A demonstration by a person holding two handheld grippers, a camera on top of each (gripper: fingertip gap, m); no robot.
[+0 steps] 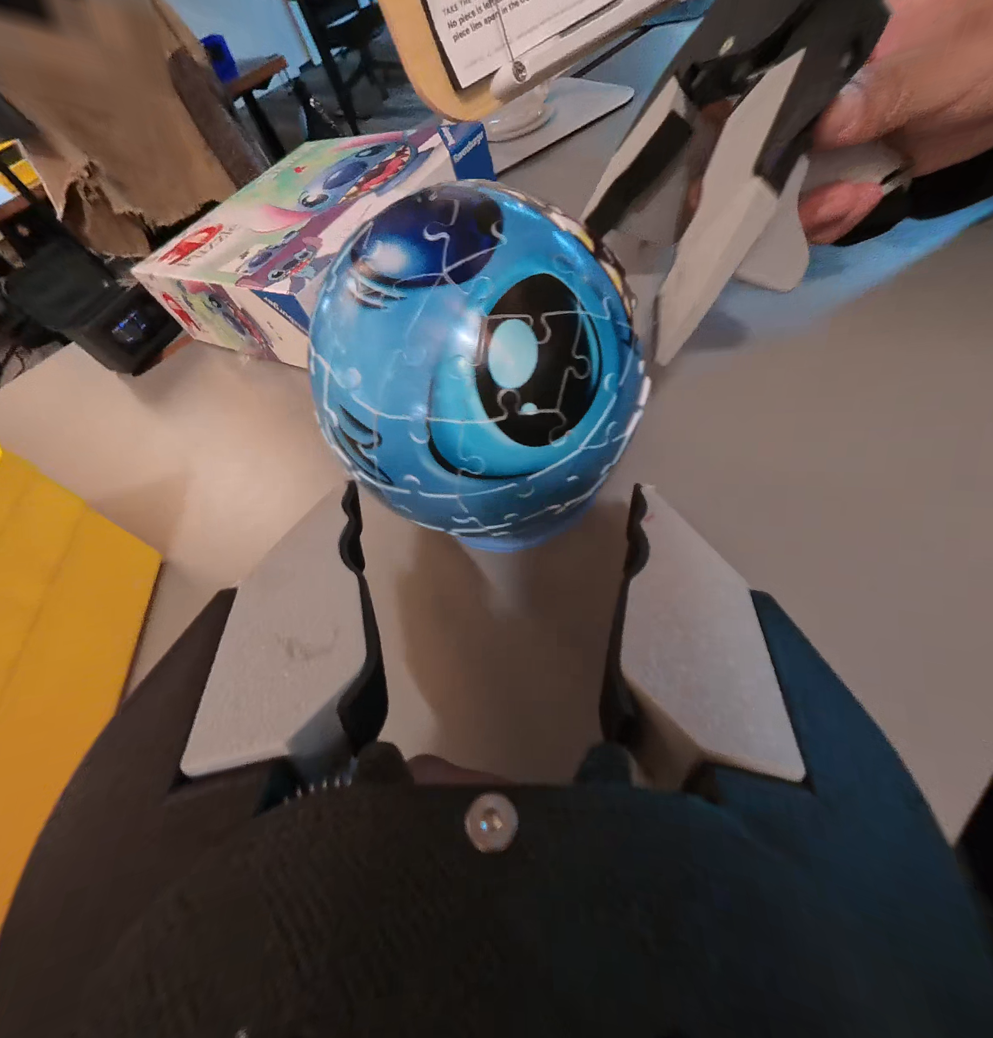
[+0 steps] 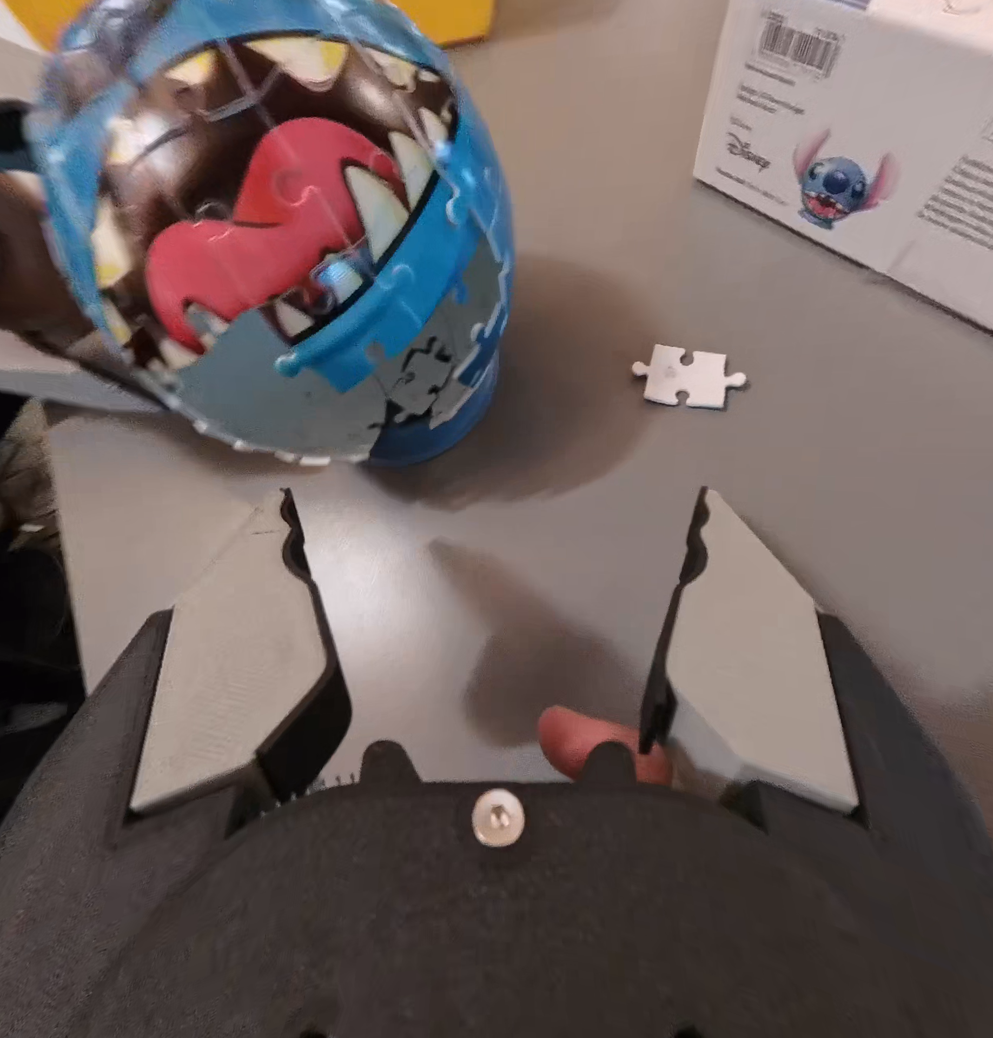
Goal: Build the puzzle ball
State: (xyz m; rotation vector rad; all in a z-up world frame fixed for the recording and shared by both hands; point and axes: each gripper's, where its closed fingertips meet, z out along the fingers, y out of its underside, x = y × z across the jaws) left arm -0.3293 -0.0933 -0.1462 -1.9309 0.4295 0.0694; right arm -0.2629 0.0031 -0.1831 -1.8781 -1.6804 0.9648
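Note:
The blue puzzle ball [image 1: 472, 359] stands on a blue base on the grey table, just beyond my left gripper [image 1: 494, 494], which is open and empty. In the right wrist view the ball [image 2: 269, 224] shows a mouth with a pink tongue and a gap of missing pieces low on its side. A loose white puzzle piece [image 2: 688, 375] lies face down on the table to the ball's right. My right gripper [image 2: 494, 494] is open and empty, a little short of the ball and the piece. It also shows in the left wrist view [image 1: 640, 281] at the ball's far right.
The puzzle's box [image 1: 292, 247] lies behind the ball; it also shows in the right wrist view [image 2: 876, 146] at the far right. A monitor stand [image 1: 539, 95] stands at the back. A yellow sheet [image 1: 44, 590] covers the left table edge. To the loose white puzzle piece [image 2: 688, 375]: right tips about 6 cm, left tips about 20 cm.

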